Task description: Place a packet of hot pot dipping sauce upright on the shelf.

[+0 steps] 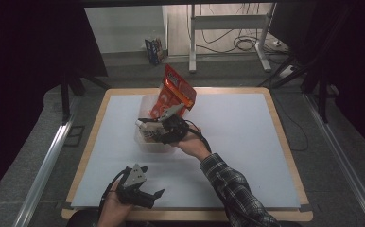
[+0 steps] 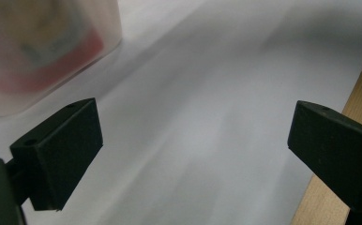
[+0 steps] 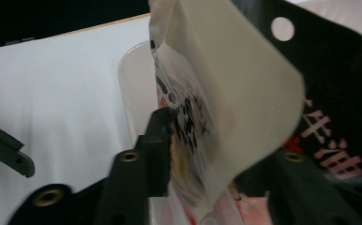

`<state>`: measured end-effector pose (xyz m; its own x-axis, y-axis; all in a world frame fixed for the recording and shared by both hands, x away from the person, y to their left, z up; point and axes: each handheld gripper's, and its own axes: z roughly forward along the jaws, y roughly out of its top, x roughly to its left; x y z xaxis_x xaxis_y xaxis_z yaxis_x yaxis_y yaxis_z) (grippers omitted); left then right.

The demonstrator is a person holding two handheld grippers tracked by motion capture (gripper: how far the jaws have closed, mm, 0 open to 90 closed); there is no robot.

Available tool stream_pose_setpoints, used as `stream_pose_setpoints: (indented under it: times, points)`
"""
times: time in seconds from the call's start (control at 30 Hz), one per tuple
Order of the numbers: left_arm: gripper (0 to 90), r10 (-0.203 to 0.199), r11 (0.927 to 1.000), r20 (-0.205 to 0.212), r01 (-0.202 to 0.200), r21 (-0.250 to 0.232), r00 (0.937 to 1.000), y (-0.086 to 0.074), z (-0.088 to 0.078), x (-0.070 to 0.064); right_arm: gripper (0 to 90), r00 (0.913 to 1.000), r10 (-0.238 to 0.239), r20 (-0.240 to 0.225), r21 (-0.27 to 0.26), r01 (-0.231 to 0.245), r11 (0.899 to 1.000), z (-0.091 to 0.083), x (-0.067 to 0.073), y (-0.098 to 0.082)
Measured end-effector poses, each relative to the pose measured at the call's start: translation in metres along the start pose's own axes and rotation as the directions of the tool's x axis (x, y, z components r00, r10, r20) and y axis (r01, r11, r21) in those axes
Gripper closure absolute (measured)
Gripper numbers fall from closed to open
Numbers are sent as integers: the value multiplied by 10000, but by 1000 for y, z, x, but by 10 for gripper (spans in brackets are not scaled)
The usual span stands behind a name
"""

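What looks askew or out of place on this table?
The red snack bag stands tilted in the clear bin, poking well above its rim, with the right gripper at it. Nothing is spilled.

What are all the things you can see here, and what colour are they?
Snack bag: one, red-orange, standing tilted in the tub, between the right gripper's jaws.
Plastic tub: one, see-through white, middle of the table.
Table: one, white top with a wooden edge.
Small box: one, blue with mixed colours, on the floor behind the table.
Metal stand: one, white, on the floor at the back, with cables beside it.
Right gripper: one, black, at the tub; whether its pads press the bag is unclear.
Left gripper: one, black, jaws open over the table's near edge.
Sleeve: one, dark checked, on the right arm.
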<state>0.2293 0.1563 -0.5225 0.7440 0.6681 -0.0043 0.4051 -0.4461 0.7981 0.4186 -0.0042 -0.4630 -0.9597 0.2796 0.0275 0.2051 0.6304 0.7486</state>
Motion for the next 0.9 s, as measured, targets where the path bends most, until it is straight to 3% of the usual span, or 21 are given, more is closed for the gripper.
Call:
stream_pose_setpoints:
  times: [0.17, 0.23, 0.43, 0.9]
  points:
    - [32, 29, 10000, -17, -29, 23, 10000, 0, 0, 0, 440, 9993, 354, 145, -69, -353, 9994, -3, 0, 1]
    - [32, 22, 10000, -20, -22, 35, 10000, 0, 0, 0, 390, 9977, 642, -209, -128, -645, 9978, -6, -2, 3]
    - [32, 53, 10000, -51, -53, 53, 10000, 0, 1, -1, 320, 9987, 490, -145, -79, -491, 9988, -11, 3, 5]
    - [31, 84, 10000, -57, -84, 44, 9999, 0, 0, 0, 252, 9982, 606, 17, -90, -606, 9981, -24, 6, -1]
